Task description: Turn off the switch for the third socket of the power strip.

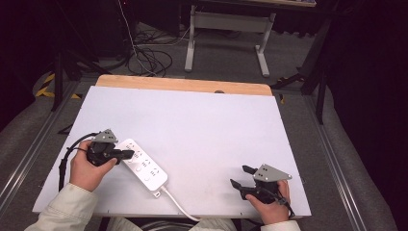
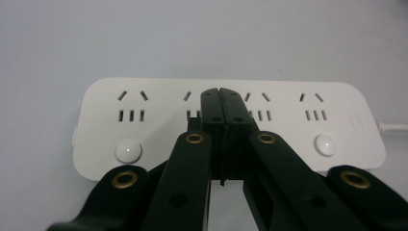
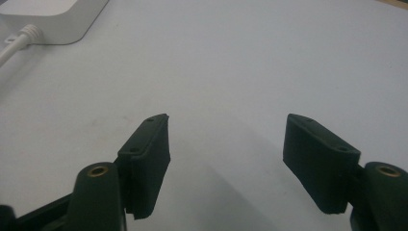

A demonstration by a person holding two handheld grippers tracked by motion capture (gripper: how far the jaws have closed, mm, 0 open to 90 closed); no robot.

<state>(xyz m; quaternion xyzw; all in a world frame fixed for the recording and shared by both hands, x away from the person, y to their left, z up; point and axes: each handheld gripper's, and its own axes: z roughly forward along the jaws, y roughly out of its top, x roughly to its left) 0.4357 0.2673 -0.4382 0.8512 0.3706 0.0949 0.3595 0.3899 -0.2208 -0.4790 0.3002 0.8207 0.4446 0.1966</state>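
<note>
A white power strip (image 1: 143,165) lies on the white table (image 1: 202,125), in the lower left of the high view, set at a slant with its far end toward the upper left and its white cord (image 1: 179,206) running off toward the bottom edge of the frame. The person's left hand (image 1: 86,169) holds the left gripper (image 1: 129,154) over the strip's far end, jaws pointing right across it. In the left gripper view the two black jaws are pressed tight together with nothing between them, their tips sitting over the middle of the power strip (image 2: 144,125), between the second and third groups of sockets. Whether they touch its face I cannot tell. Two round white buttons (image 2: 129,150) show near the strip's lower edge.

The right hand (image 1: 272,204) sits in the lower right of the high view, well apart from the strip, holding the right gripper (image 1: 241,176). In the right gripper view its jaws stand wide apart above bare table (image 3: 269,62), gripping nothing, with a corner of the strip (image 3: 57,17) and its cord (image 3: 14,45) in the upper left of the frame.
</note>
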